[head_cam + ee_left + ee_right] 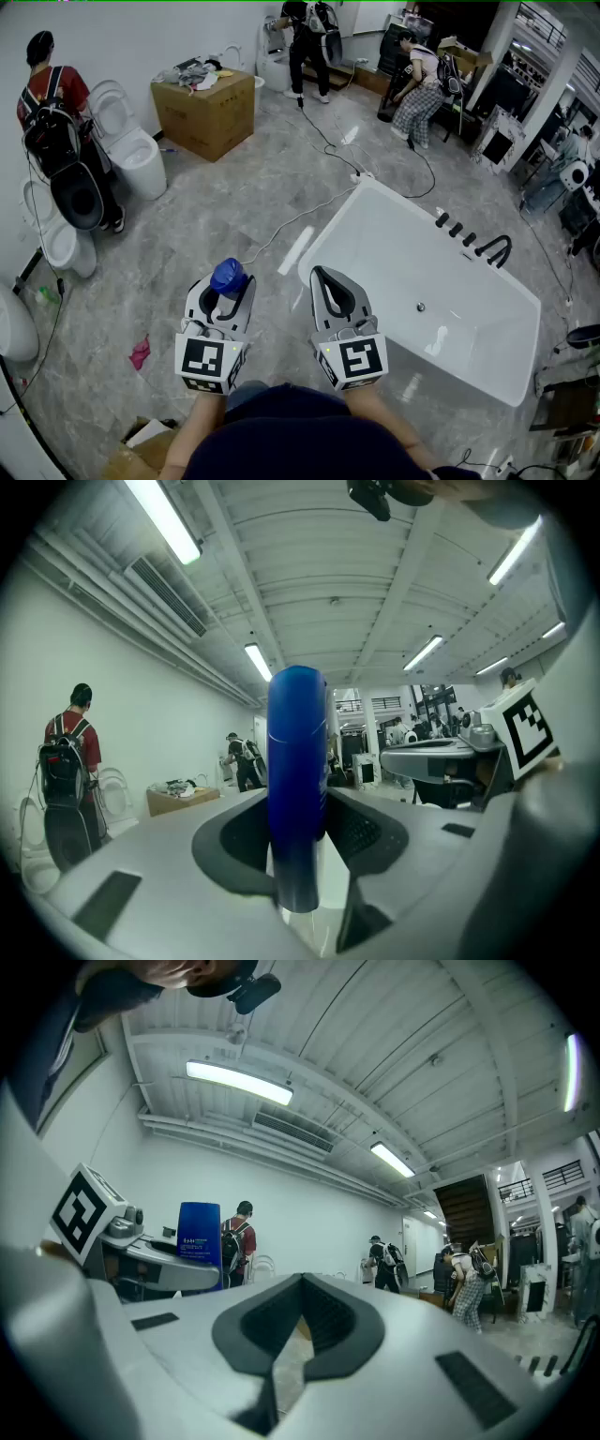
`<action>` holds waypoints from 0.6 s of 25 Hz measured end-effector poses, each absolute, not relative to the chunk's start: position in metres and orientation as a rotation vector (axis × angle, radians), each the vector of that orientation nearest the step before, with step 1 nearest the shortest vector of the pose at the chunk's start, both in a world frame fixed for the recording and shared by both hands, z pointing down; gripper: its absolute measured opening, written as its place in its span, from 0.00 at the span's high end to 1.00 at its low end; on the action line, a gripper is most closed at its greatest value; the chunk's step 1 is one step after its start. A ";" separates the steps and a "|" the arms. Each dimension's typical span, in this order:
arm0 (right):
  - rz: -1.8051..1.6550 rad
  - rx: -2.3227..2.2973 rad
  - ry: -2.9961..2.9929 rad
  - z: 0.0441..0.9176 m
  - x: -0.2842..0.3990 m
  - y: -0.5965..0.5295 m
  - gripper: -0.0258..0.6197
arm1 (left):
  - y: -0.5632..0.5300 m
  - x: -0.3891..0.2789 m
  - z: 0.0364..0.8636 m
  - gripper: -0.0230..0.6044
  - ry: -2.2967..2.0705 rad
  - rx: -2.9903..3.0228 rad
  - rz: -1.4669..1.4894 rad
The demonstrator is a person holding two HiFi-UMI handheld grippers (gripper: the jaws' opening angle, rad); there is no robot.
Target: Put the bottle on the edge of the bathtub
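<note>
A blue bottle (228, 277) stands upright between the jaws of my left gripper (228, 284), which is shut on it. In the left gripper view the bottle (297, 761) fills the middle, with the left gripper (298, 813) clamped on its lower part. My right gripper (323, 277) hangs beside it, shut with nothing held; its tips meet in the right gripper view (302, 1283), where the bottle (199, 1232) shows at the left. The white bathtub (330, 225) sits on the floor just right of and beyond both grippers, its near rim bare.
A black faucet (494, 248) is on the tub's far rim. Cables (291, 222) cross the grey floor. A cardboard box (203, 112) and toilets (131, 145) stand at the left, with a person (52, 103) there. More people (422, 80) work at the back.
</note>
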State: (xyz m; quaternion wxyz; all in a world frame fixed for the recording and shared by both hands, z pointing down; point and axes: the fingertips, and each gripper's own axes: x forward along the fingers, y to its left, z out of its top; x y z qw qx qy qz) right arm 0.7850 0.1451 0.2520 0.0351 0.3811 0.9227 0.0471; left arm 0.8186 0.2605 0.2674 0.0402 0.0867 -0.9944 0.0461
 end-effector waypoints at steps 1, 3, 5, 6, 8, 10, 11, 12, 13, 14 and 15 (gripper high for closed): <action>0.143 1.163 2.843 0.254 0.781 0.144 0.92 | 0.259 0.815 0.268 0.68 -3.048 0.265 0.141; 0.137 1.145 2.856 0.257 0.774 0.141 0.92 | 0.257 0.807 0.268 0.68 -3.051 0.263 0.145; 0.129 1.134 2.862 0.258 0.766 0.142 0.92 | 0.258 0.799 0.268 0.69 -3.051 0.261 0.151; 0.122 1.131 2.865 0.259 0.761 0.142 0.92 | 0.260 0.795 0.269 0.68 -3.050 0.261 0.151; 0.095 1.114 2.881 0.264 0.749 0.143 0.92 | 0.264 0.785 0.270 0.68 -3.050 0.259 0.148; 0.101 1.094 2.900 0.269 0.735 0.146 0.92 | 0.272 0.771 0.271 0.68 -3.052 0.258 0.153; 0.110 1.085 2.910 0.272 0.726 0.150 0.92 | 0.278 0.763 0.272 0.68 -3.053 0.260 0.158; 0.112 1.074 2.922 0.276 0.717 0.153 0.92 | 0.284 0.754 0.274 0.68 -3.054 0.263 0.161; 0.111 1.060 2.935 0.280 0.707 0.158 0.92 | 0.291 0.744 0.276 0.68 -3.055 0.267 0.162; 0.109 1.046 2.946 0.284 0.695 0.163 0.91 | 0.298 0.732 0.278 0.68 -3.056 0.273 0.160; 0.108 1.032 2.954 0.287 0.683 0.168 0.92 | 0.305 0.719 0.280 0.68 -3.057 0.282 0.159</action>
